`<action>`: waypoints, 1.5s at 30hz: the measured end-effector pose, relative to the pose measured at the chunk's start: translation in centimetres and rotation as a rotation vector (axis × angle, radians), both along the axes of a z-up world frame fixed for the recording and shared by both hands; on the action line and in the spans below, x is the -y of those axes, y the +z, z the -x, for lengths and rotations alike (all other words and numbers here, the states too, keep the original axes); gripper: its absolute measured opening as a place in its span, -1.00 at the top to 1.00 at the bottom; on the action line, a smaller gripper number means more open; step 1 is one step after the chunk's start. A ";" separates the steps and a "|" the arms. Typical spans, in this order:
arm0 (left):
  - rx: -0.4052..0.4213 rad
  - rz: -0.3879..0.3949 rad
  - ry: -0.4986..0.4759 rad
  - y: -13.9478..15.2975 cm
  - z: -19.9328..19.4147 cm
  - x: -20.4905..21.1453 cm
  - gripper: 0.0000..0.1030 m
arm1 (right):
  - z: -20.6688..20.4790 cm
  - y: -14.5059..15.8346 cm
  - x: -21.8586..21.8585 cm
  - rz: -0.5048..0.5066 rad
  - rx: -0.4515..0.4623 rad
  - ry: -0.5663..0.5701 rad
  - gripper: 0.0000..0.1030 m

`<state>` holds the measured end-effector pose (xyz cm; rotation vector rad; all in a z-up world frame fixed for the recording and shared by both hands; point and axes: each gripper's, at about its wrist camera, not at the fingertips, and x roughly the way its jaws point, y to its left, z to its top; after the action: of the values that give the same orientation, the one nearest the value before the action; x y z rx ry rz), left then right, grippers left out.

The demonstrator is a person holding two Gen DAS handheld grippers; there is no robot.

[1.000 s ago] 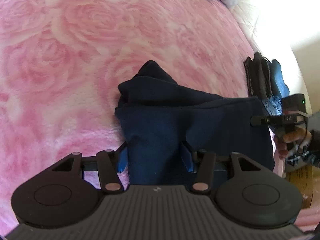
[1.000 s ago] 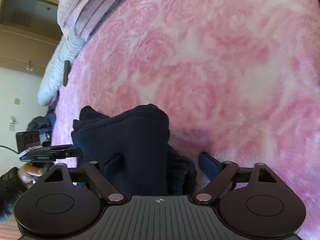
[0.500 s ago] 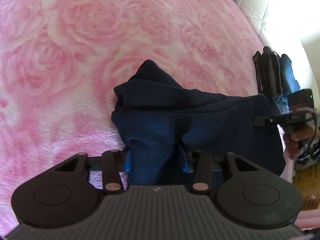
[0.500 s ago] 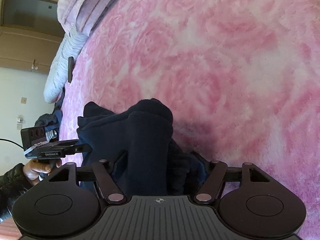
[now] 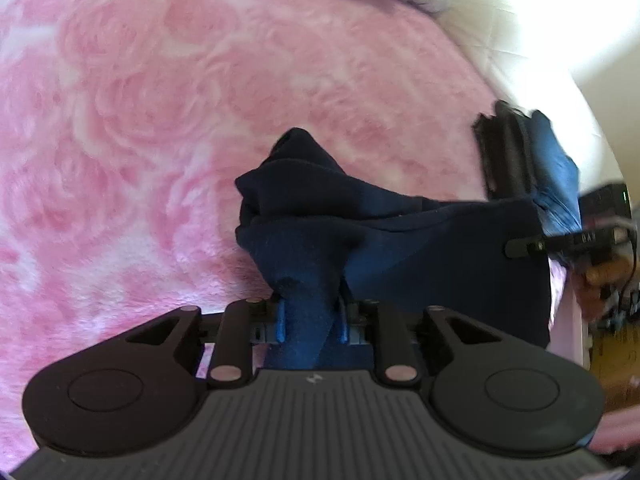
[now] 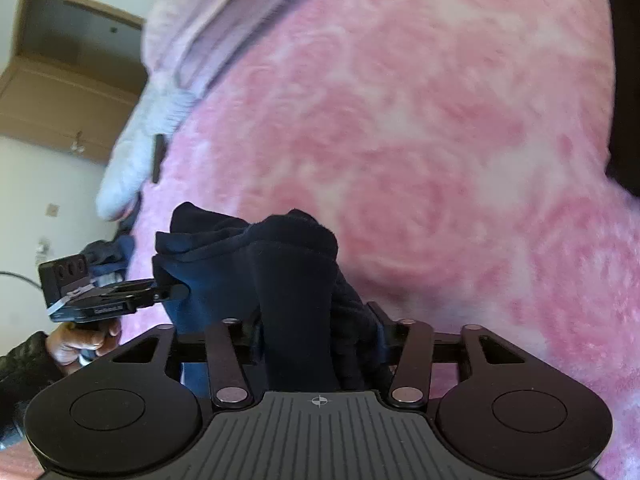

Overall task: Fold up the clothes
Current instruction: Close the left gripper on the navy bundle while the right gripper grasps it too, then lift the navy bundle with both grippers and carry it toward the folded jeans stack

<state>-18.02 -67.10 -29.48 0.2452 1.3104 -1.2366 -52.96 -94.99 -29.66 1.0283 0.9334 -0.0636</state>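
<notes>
A dark navy garment (image 5: 400, 248) lies bunched on a pink rose-patterned bed blanket (image 5: 140, 120). The left gripper (image 5: 310, 320) has closed on one fold of its near edge, and the right gripper (image 6: 320, 340) has just closed on a thicker bunch. To fold well, probably lift both corners evenly, keeping the edge taut above the blanket.

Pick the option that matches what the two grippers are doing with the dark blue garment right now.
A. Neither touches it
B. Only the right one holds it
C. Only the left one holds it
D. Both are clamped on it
D: the left gripper pinches a bunched fold of the dark blue garment between its blue pads, and the right gripper is closed on a thicker bunch of it.
</notes>
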 end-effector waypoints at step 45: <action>0.109 0.168 -0.191 15.4 1.6 9.7 0.72 | 4.6 17.4 0.5 0.122 0.034 -0.289 0.24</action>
<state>-19.63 -76.79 -14.06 0.3193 1.1018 -1.4662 -57.52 -95.48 -12.29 1.0406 0.7355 -0.3388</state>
